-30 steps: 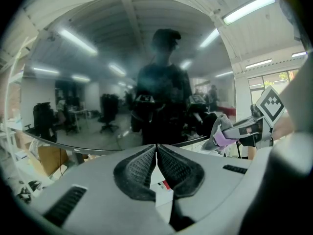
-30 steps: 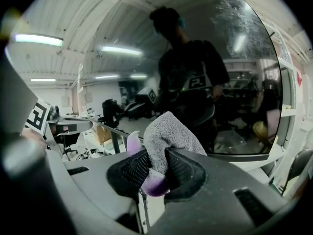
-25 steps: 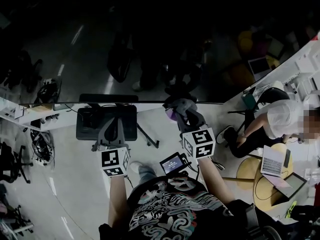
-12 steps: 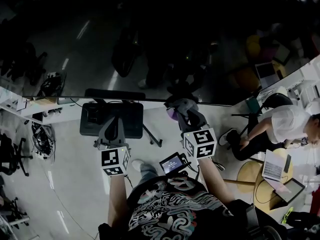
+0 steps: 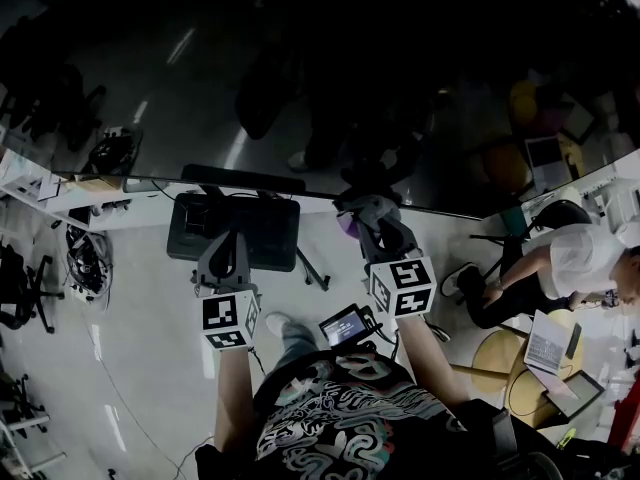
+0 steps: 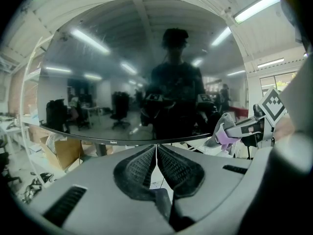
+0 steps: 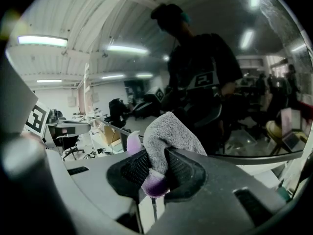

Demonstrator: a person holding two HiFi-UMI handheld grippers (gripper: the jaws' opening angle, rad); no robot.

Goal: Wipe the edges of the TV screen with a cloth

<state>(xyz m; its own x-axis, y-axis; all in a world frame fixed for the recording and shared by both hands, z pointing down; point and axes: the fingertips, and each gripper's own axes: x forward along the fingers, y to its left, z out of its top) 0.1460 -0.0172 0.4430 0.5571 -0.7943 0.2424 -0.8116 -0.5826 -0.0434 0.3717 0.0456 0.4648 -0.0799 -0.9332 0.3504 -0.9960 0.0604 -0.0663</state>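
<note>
The left claw (image 6: pixel 156 148) and right claw (image 7: pixel 156 161) are grey with black ribbed pads (image 6: pixel 139 168). Behind them sit the left cube (image 5: pixel 229 323) and right cube (image 5: pixel 402 286), white with black square markers (one to a face). Further behind, a black shirt (image 5: pixel 340 423) with a pale swirling print.

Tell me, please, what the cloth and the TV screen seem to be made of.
The cloth: probably microfibre or terry, grey with a purple part, judging by its fuzzy, matte nap. The TV screen: glossy glass or plastic, since it shows sharp mirror-like reflections.
</note>
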